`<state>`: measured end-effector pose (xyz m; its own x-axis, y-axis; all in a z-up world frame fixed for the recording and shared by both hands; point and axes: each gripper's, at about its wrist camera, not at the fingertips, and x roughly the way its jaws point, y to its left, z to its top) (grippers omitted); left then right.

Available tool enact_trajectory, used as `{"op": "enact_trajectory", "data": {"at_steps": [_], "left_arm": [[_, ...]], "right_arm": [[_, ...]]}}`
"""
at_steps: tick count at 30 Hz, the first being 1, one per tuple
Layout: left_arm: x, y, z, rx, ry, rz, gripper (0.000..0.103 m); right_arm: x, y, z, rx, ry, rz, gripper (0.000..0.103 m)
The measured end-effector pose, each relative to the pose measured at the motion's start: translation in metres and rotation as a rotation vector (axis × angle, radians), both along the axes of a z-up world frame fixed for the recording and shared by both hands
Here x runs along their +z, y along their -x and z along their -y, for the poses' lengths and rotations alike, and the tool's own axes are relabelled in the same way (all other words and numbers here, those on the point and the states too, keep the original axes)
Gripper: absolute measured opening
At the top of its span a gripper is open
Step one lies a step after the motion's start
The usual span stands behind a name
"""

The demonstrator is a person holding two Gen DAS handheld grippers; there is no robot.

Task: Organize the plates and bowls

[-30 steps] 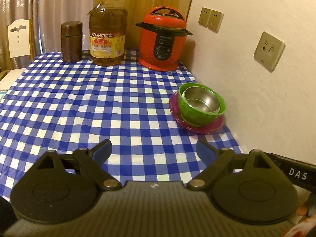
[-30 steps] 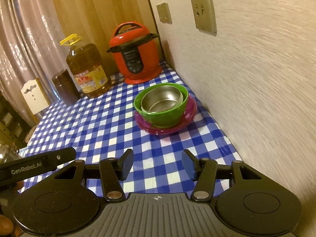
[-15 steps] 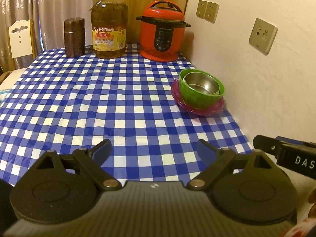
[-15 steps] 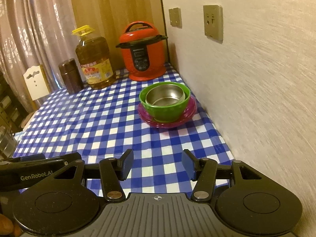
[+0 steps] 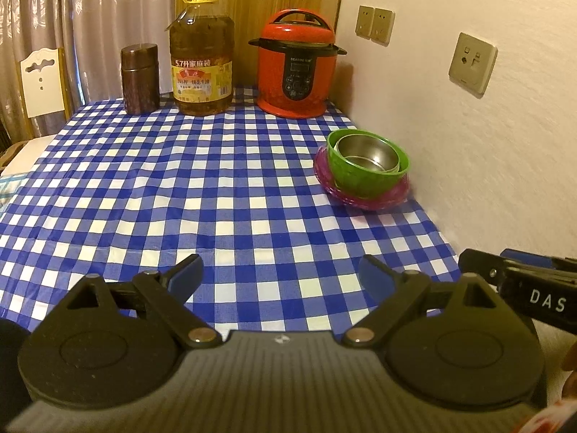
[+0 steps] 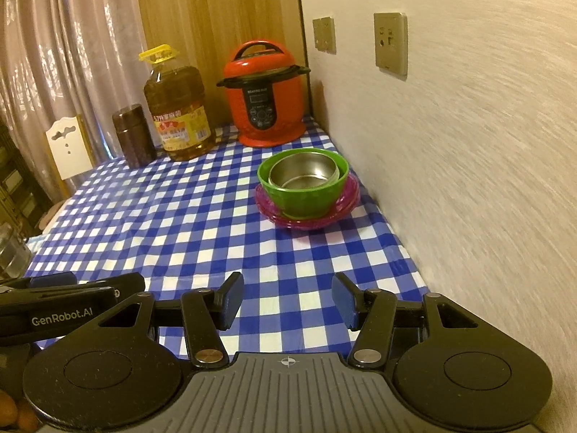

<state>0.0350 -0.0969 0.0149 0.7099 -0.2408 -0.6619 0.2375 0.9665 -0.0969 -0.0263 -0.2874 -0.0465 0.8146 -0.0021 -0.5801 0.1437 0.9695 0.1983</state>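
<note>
I hold my left gripper (image 5: 281,276) and my right gripper (image 6: 286,301) low over the near end of the table (image 5: 180,187), and the jaws of both are wide apart with nothing between them. The dishes are all in one neat pile on the right side of the table, close to the wall (image 5: 487,151) and well apart from both grippers. At the bottom is the pink plate (image 6: 344,202), flat and round and a bit see-through, like plastic. In it sits the green bowl (image 6: 306,200), smooth and deep, and inside that sits the metal bowl (image 6: 303,175), shiny and gray. I think they go big to small like this so they nest and take up little room, and I think they sit by the wall so they are out of the way. The pile looks done to me, so I guess the job is at its end or close to it. The table has a blue and white check cloth that looks slick, with some soft folds in it. At the far end stand a red cooker (image 5: 297,65), round and glossy, a big oil bottle (image 5: 202,54) with a yellow cap, and a dark brown jar (image 5: 140,78). They are well apart from my pile, so nothing there needs to be bumped.
</note>
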Motion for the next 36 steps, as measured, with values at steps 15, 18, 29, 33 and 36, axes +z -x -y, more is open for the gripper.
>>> {"op": "enact_trajectory", "data": {"at_steps": [15,18,29,33,36], "left_arm": [[0.0026,0.0038,0.0021,-0.011,-0.003,0.01,0.092],[0.0016,0.0038,0.0028,-0.014,-0.004,0.007,0.092],[-0.0032,0.003,0.0037,-0.02,-0.003,-0.005,0.092],[-0.0036,0.0023,0.0031,-0.02,-0.002,-0.006,0.092],[-0.0035,0.0023,0.0034,-0.021,-0.002,-0.006,0.092]], "right_arm": [[0.0039,0.0053,0.0024,-0.012,-0.007,0.015,0.054],[0.0035,0.0055,0.0033,-0.015,-0.008,0.014,0.054],[-0.0015,0.0053,0.0053,-0.019,-0.014,0.009,0.055],[-0.0019,0.0051,0.0054,-0.019,-0.014,0.008,0.055],[-0.0017,0.0048,0.006,-0.017,-0.016,0.007,0.055]]}}
